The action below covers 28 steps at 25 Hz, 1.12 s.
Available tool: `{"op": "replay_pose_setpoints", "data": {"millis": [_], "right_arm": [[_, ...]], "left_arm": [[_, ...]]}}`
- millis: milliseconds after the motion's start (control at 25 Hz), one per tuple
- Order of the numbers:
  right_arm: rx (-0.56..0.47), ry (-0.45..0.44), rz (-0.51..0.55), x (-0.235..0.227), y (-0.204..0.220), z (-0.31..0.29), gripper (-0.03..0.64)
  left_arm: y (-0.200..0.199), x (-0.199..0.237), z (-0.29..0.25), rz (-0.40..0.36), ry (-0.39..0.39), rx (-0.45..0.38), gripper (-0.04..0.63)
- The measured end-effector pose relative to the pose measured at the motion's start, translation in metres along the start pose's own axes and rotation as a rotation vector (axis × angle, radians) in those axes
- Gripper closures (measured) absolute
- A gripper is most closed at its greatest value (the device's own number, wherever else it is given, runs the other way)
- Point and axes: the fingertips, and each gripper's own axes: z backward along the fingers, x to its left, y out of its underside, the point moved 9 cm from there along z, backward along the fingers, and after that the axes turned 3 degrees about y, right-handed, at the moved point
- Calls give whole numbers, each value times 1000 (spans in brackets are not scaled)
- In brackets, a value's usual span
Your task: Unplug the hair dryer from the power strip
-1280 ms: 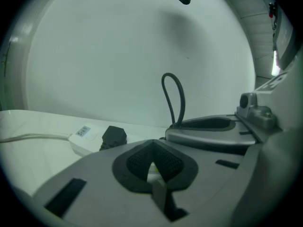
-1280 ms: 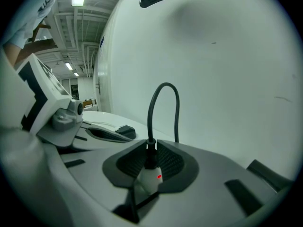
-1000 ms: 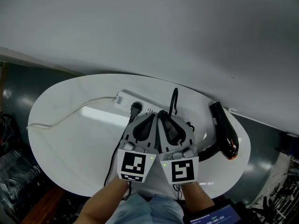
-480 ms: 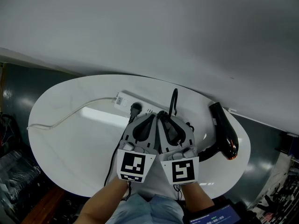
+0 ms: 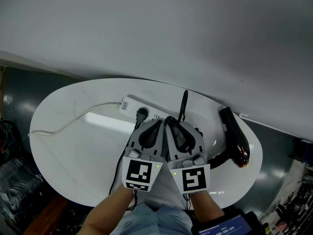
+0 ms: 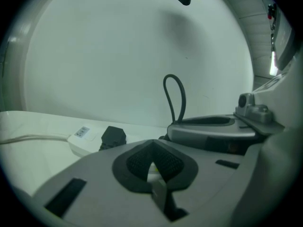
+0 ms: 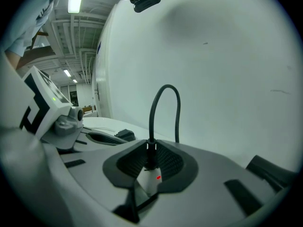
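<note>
Your right hand-held gripper [image 5: 172,121] pinches the hair dryer plug [image 7: 150,150], power strip [image 5: 128,103] beneath it; the left hand-held gripper [image 6: 151,152] beside is closed, empty. A crooked pull may lift the strip or slip onto the cord [image 7: 152,117].

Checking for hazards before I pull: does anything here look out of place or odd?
Only the black cord: it arches up in a stiff loop from the black plug clamped in the right gripper, instead of lying on the white oval table. Nothing looks spilled or damaged.
</note>
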Motion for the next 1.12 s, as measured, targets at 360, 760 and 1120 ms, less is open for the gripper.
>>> {"op": "replay_pose_setpoints", "data": {"millis": [360,760,1120], "right_arm": [[-14,3,-20,-1,-3,2,561],[-31,40,-26,-10,-8,10,561],[-41,66,-26,-13,-10,23,561]], "left_arm": [[0,0,-1,-2,2,-1,597],[3,1,-2,-14,3,-4,597],[4,2,-3,-31,4,-10,597]]}}
